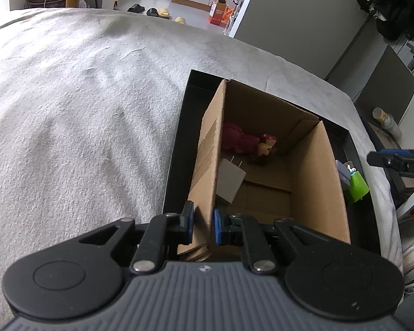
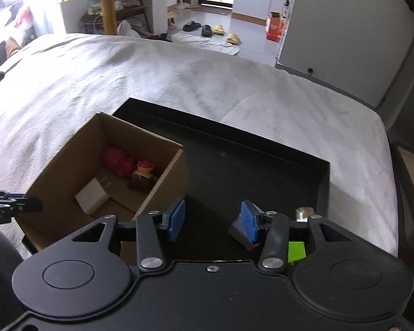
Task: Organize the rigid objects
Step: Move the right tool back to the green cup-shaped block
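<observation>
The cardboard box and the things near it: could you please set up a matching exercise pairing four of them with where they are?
Things:
1. white charger
2. red doll
3. green item
4. left claw

Places:
A. in the black tray, outside the cardboard box
B. straddling the box's near wall
C. at the far end of the box floor
D. in the box, nearer than the doll

Pairs: 1-D, 2-C, 3-A, 4-B
</observation>
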Action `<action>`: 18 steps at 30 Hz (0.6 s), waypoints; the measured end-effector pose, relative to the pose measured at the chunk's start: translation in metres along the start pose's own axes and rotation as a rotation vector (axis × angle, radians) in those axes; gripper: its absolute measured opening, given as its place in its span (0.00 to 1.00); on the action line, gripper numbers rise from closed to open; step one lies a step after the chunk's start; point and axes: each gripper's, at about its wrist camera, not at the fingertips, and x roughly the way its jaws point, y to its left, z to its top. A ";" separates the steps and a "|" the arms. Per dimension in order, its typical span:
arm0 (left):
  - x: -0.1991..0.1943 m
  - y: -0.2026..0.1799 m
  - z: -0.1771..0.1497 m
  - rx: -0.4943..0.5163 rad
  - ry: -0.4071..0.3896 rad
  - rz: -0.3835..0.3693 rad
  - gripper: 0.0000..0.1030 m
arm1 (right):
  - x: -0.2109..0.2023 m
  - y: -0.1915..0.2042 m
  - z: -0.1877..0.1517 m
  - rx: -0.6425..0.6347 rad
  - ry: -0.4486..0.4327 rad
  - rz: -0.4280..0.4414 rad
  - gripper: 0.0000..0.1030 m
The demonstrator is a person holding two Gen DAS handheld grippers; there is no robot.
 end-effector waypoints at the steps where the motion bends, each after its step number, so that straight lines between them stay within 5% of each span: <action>1: 0.000 0.000 0.000 0.000 0.000 0.001 0.13 | 0.000 -0.004 -0.002 0.009 0.001 -0.001 0.44; 18: 0.002 -0.007 0.001 0.015 0.007 0.042 0.13 | 0.008 -0.058 -0.038 0.169 0.013 0.015 0.51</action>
